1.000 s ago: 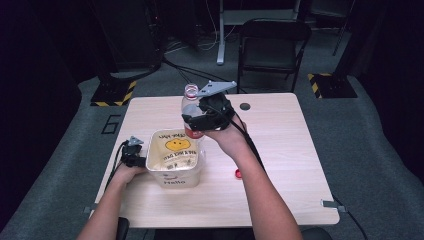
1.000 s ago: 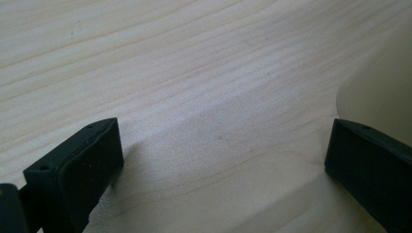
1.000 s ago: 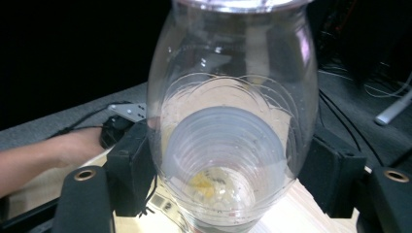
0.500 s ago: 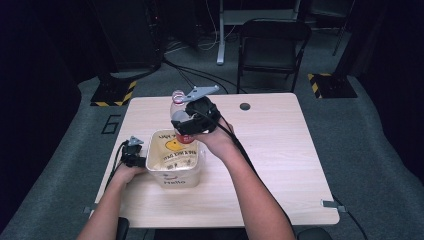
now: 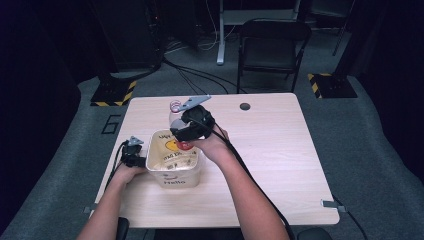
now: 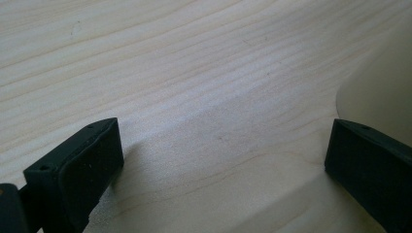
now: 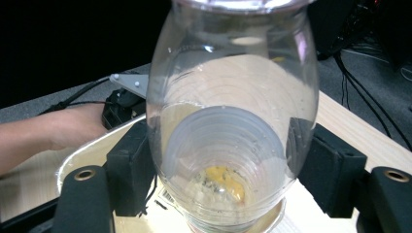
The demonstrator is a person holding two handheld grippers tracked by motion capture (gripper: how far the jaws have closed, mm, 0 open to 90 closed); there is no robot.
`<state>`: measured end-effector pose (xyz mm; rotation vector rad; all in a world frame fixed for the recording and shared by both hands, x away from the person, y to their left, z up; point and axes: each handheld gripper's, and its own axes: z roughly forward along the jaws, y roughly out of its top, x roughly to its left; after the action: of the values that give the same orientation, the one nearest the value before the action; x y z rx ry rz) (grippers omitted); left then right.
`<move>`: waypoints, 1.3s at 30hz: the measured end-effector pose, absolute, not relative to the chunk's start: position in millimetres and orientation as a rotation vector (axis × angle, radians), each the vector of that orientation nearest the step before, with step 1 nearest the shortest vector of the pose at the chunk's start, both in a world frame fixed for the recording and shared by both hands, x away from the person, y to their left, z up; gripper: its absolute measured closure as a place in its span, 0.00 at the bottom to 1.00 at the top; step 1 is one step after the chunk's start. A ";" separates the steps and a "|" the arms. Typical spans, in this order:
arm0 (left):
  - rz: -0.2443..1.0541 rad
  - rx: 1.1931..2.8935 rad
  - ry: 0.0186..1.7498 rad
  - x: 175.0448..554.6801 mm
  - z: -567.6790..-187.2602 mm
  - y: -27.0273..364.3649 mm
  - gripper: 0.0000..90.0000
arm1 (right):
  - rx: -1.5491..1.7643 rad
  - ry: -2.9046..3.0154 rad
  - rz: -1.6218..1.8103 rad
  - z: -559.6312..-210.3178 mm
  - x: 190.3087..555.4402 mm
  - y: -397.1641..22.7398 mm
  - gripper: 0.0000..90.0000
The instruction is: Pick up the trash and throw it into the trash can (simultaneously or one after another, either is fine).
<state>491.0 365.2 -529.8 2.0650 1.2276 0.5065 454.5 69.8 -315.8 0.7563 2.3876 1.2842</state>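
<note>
Clear plastic bottle (image 7: 233, 121): held inverted, neck end down, its long axis close to upright and tilted slightly toward the far side of the desk (image 5: 280, 150). In the right gripper view its neck end sits just above the open mouth of the cream tub (image 5: 172, 160), with the tub's printed floor visible through the clear wall.

Right hand-held gripper (image 5: 192, 125): pinching the bottle across its body, one black pad on each side, directly over the far half of the tub. The coming move appears to be a straight descent along the bottle's own axis; the tub lies below, not to either side.

Left hand-held gripper (image 5: 132, 155): resting on the desk at the tub's left wall, jaws spread, one jaw beside the wall; whether it touches cannot be told. It is the nearer one to the tub
</note>
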 end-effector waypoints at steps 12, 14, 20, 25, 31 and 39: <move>0.506 2.060 1.232 491.0 -529.8 364.9 0.00 | 0.783 2.404 1.249 -341.6 460.3 76.9 0.31; 0.506 2.060 1.232 491.0 -529.8 364.9 0.00 | 0.783 2.409 1.242 -345.9 461.9 77.7 0.31; 0.508 2.061 1.232 490.9 -529.8 364.9 0.00 | 0.800 2.421 1.224 -357.3 465.0 80.0 0.31; 0.508 2.060 1.232 490.9 -529.8 364.9 0.00 | 0.805 2.422 1.227 -366.2 466.3 80.5 0.31; 0.508 2.060 1.231 491.0 -529.8 365.0 0.00 | 0.811 2.426 1.206 -375.7 467.5 82.0 0.31; 0.505 2.061 1.231 491.0 -529.8 364.9 0.00 | 0.815 2.431 1.137 -389.6 466.4 85.8 0.31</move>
<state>491.0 364.9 -529.8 2.0608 1.2311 0.5055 466.4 85.8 -389.6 0.8151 2.4306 1.1370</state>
